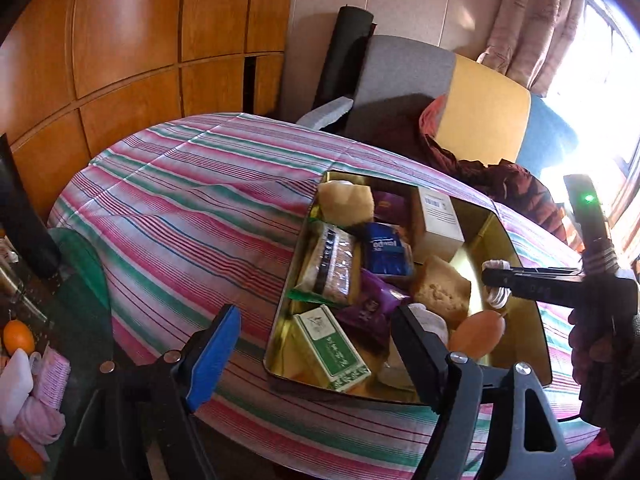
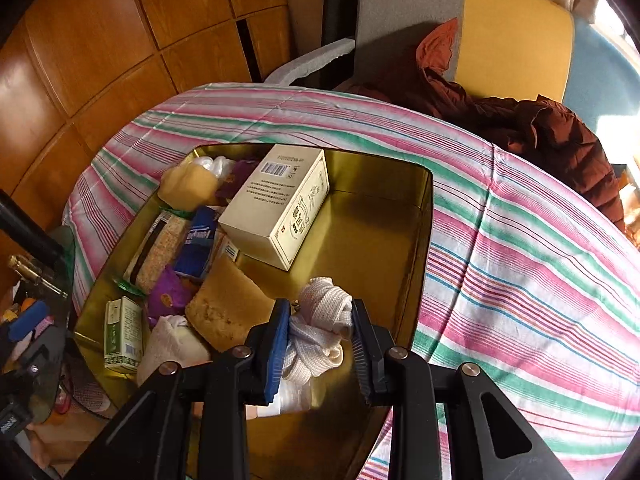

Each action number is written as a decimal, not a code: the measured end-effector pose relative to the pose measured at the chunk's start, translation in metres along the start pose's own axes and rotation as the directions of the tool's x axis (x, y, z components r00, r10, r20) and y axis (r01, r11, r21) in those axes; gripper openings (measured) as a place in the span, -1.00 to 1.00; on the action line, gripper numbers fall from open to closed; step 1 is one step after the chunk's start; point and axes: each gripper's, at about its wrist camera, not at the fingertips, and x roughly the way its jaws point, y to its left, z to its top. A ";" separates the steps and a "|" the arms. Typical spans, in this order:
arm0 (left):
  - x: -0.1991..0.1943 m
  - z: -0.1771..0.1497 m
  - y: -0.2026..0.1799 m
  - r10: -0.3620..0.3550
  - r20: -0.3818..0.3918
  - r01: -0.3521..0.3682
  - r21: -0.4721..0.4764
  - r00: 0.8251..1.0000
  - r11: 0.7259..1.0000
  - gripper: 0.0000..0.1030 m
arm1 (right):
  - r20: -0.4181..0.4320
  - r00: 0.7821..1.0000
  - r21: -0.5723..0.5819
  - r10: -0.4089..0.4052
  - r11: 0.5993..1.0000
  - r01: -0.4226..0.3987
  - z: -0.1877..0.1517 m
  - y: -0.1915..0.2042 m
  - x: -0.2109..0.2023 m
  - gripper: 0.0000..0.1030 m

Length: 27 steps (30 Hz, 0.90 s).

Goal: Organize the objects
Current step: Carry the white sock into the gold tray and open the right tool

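Note:
A gold tin tray point(image 2: 360, 240) lies on the striped cloth, its left half full of goods. Among them are a cream box point(image 2: 276, 204), a blue packet point(image 2: 198, 242), a green box point(image 2: 122, 332) and a yellow sponge-like block point(image 2: 228, 312). My right gripper point(image 2: 320, 340) is shut on a white bundled cord point(image 2: 324, 312), which hangs over the tray's bare right half. The left wrist view shows that gripper point(image 1: 490, 276) from the side, with the cord point(image 1: 496, 298) in it. My left gripper point(image 1: 316, 352) stands open above the tray's near left corner, holding nothing.
The striped cloth point(image 1: 180, 208) covers a round table. Behind it stands a chair point(image 2: 516, 40) with a brown jacket point(image 2: 540, 136) on it, and wooden cabinets point(image 1: 140, 40) lie to the left. A glass side table point(image 1: 80, 280) at the left carries oranges point(image 1: 18, 336) and pink packets.

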 end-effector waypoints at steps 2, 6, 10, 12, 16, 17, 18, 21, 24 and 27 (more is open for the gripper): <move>0.001 0.001 -0.001 0.008 0.000 -0.008 0.009 1.000 1.000 0.52 | -0.035 0.999 -0.021 -0.011 1.000 0.010 0.003 0.002 0.014 -0.37; 0.003 0.004 -0.004 0.010 -0.009 -0.010 0.014 1.000 1.000 0.52 | -0.066 0.997 -0.056 -0.049 0.997 0.046 0.004 0.007 0.034 -0.34; -0.001 0.005 -0.008 0.024 0.012 -0.024 0.018 1.000 1.000 0.52 | -0.044 0.998 -0.048 -0.055 0.997 0.052 0.000 0.005 0.032 -0.16; -0.004 0.007 -0.011 0.044 0.021 -0.044 0.021 0.999 0.999 0.52 | -0.016 0.999 -0.029 -0.049 0.998 0.049 -0.003 0.004 0.024 -0.10; -0.012 0.009 -0.020 0.054 0.048 -0.056 0.033 0.997 0.998 0.52 | 0.055 0.997 0.014 -0.046 0.999 0.045 -0.010 0.002 0.000 0.05; -0.014 0.009 -0.021 0.054 0.056 -0.056 0.033 0.997 0.998 0.52 | 0.072 0.996 0.023 -0.045 0.999 0.043 -0.011 0.003 -0.006 0.06; -0.017 0.010 -0.023 0.052 0.064 -0.055 0.032 0.997 0.998 0.52 | 0.088 0.995 0.032 -0.049 0.998 0.046 -0.015 0.004 -0.012 0.08; -0.024 0.012 -0.029 0.064 0.079 -0.067 0.035 0.995 0.997 0.52 | 0.130 0.989 0.053 -0.072 0.996 0.066 -0.023 0.008 -0.028 0.15; -0.029 0.013 -0.036 0.085 0.096 -0.090 0.052 0.992 0.995 0.52 | 0.169 0.980 0.082 -0.104 0.992 0.091 -0.033 0.012 -0.043 0.18; -0.036 0.012 -0.041 0.072 0.108 -0.079 0.058 0.992 0.995 0.52 | 0.211 0.967 0.123 -0.143 0.985 0.119 -0.044 0.017 -0.060 0.26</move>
